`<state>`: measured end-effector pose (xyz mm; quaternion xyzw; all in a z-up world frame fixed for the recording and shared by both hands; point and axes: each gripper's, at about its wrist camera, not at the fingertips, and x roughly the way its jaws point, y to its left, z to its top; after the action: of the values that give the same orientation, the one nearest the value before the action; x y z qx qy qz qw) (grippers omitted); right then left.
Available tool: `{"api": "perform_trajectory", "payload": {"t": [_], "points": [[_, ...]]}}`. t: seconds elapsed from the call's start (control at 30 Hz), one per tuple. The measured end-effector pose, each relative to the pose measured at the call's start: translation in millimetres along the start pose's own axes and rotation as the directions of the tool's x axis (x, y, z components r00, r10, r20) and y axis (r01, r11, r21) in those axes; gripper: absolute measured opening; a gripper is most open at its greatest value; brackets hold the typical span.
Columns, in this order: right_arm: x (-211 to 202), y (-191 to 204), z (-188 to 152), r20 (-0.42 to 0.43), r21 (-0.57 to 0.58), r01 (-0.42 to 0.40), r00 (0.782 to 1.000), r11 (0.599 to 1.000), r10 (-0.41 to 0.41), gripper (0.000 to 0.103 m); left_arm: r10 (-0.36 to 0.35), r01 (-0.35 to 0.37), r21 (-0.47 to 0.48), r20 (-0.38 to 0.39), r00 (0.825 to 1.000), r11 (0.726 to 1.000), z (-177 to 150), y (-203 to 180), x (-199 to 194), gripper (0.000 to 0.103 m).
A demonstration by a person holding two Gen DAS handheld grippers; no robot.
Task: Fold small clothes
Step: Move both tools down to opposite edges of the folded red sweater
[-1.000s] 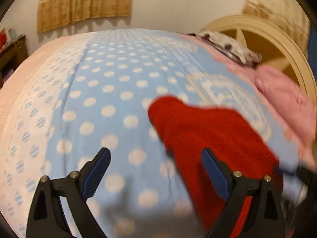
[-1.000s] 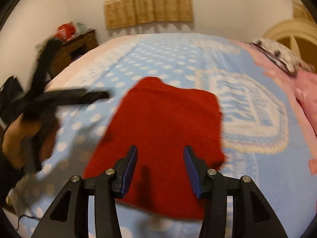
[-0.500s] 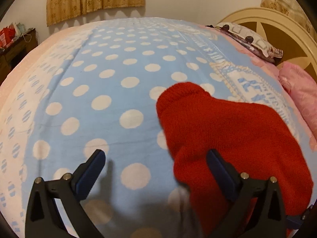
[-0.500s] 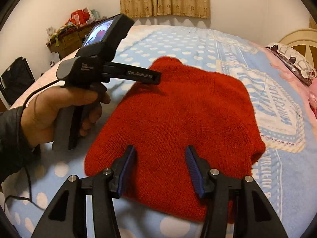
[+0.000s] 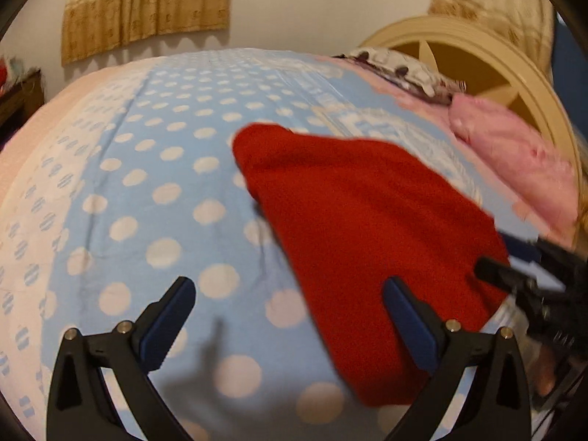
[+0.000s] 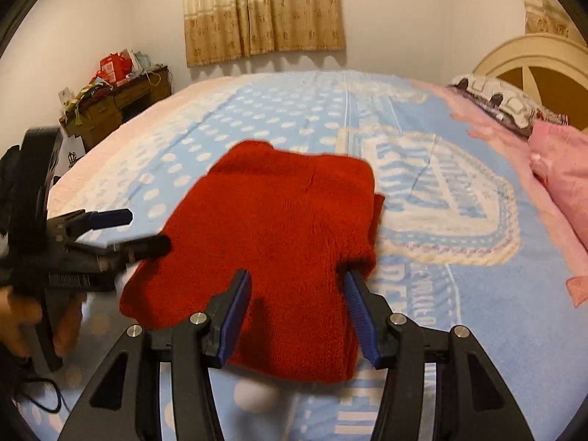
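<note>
A small red knitted sweater [image 6: 279,242] lies folded flat on the blue polka-dot blanket [image 6: 477,312]; it also shows in the left wrist view [image 5: 367,228]. My left gripper [image 5: 290,290] is open and empty, above the blanket at the sweater's left edge. In the right wrist view the left gripper [image 6: 147,231] shows at the left, held in a hand. My right gripper [image 6: 297,279] is open and empty, just above the sweater's near edge. In the left wrist view the right gripper [image 5: 522,272] shows blurred at the right.
A pink quilt [image 6: 562,169] and a patterned pillow [image 6: 499,103] lie against the cream headboard [image 5: 496,66] at the right. A cluttered wooden desk [image 6: 114,99] stands by the wall at the left. Curtains [image 6: 261,7] hang behind the bed.
The left gripper has drawn back to the left, off the sweater's top. The right gripper has pulled back a little. Both stay open, and the sweater lies still.
</note>
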<state>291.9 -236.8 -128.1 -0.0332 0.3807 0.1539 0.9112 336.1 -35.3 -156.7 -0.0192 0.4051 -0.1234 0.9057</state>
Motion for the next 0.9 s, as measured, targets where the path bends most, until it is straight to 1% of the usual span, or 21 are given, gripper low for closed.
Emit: {"api": "perform_trajectory", "payload": {"t": [0.07, 0.1, 0.13, 0.17, 0.23, 0.37, 0.47, 0.5, 0.57, 0.63, 0.67, 0.73, 0.8, 0.87, 0.9], "points": [[6.6, -6.0, -6.3, -0.037, 0.017, 0.018, 0.999, 1.000, -0.017, 0.054, 0.018, -0.018, 0.028, 0.018, 1.000, 0.999, -3.4, -5.7, 1.0, 0.103], [11.7, -10.8, -12.7, -0.069, 0.030, 0.019, 0.997, 0.999, -0.017, 0.054, 0.016, -0.017, 0.031, 0.019, 1.000, 0.999, -3.9, -5.8, 0.9, 0.103], [17.2, -15.3, -14.5, -0.090, 0.047, 0.012, 0.996, 0.999, -0.007, 0.054, 0.011, -0.012, 0.031, 0.015, 1.000, 0.999, -4.4, -5.3, 1.9, 0.103], [21.5, -22.2, -16.8, -0.101, 0.083, -0.012, 0.995, 0.996, 0.020, 0.054, 0.006, -0.006, 0.030, 0.009, 1.000, 1.000, -5.8, -4.6, 3.6, 0.103], [23.3, -32.9, -18.3, -0.104, 0.138, -0.046, 0.993, 0.989, 0.061, 0.054, -0.005, 0.004, 0.012, 0.017, 1.000, 1.000, -9.7, -1.7, 6.2, 0.103], [24.2, -30.8, -20.6, -0.107, 0.130, -0.037, 0.993, 0.991, 0.051, 0.054, -0.019, 0.019, -0.003, 0.011, 1.000, 1.000, -12.7, -1.5, 8.5, 0.103], [23.3, -29.2, -18.3, -0.115, 0.125, -0.031, 0.992, 0.992, 0.046, 0.054, -0.014, 0.014, -0.011, -0.004, 1.000, 1.000, -11.0, -2.3, 5.5, 0.103], [20.9, -28.4, -16.7, -0.111, 0.120, -0.024, 0.993, 0.993, 0.037, 0.054, -0.009, 0.009, -0.004, -0.002, 1.000, 1.000, -10.3, -3.9, 3.0, 0.103], [7.7, -26.8, -11.4, -0.074, 0.106, 0.004, 0.997, 0.994, 0.004, 0.054, 0.009, -0.009, 0.021, 0.010, 1.000, 1.000, -10.6, -7.2, 0.5, 0.103], [-2.8, -26.9, -5.3, -0.037, 0.102, 0.020, 0.999, 0.995, -0.016, 0.054, 0.002, -0.002, 0.015, 0.010, 1.000, 1.000, -12.1, -6.3, 2.8, 0.103], [-5.0, -27.9, -1.0, -0.034, 0.106, 0.016, 0.999, 0.994, -0.013, 0.054, -0.007, 0.007, 0.002, 0.002, 1.000, 1.000, -12.2, -4.1, 5.4, 0.103], [-3.7, -32.8, 8.7, -0.041, 0.135, -0.024, 0.999, 0.991, 0.030, 0.054, -0.026, 0.026, -0.029, -0.011, 1.000, 0.999, -11.7, -0.4, 7.2, 0.103], [-4.3, -37.7, 17.3, -0.014, 0.168, -0.058, 0.998, 0.984, 0.061, 0.054, -0.032, 0.032, -0.047, -0.018, 0.999, 0.998, -10.3, 1.6, 5.8, 0.103], [-0.9, -34.9, 24.6, -0.006, 0.164, -0.064, 0.998, 0.984, 0.066, 0.054, -0.028, 0.028, -0.047, -0.009, 1.000, 0.999, -9.1, 0.6, 2.1, 0.103], [4.7, -31.6, 27.4, -0.017, 0.146, -0.059, 0.998, 0.988, 0.062, 0.054, -0.023, 0.023, -0.045, -0.008, 1.000, 0.999, -8.5, -0.5, 0.2, 0.103]]}}
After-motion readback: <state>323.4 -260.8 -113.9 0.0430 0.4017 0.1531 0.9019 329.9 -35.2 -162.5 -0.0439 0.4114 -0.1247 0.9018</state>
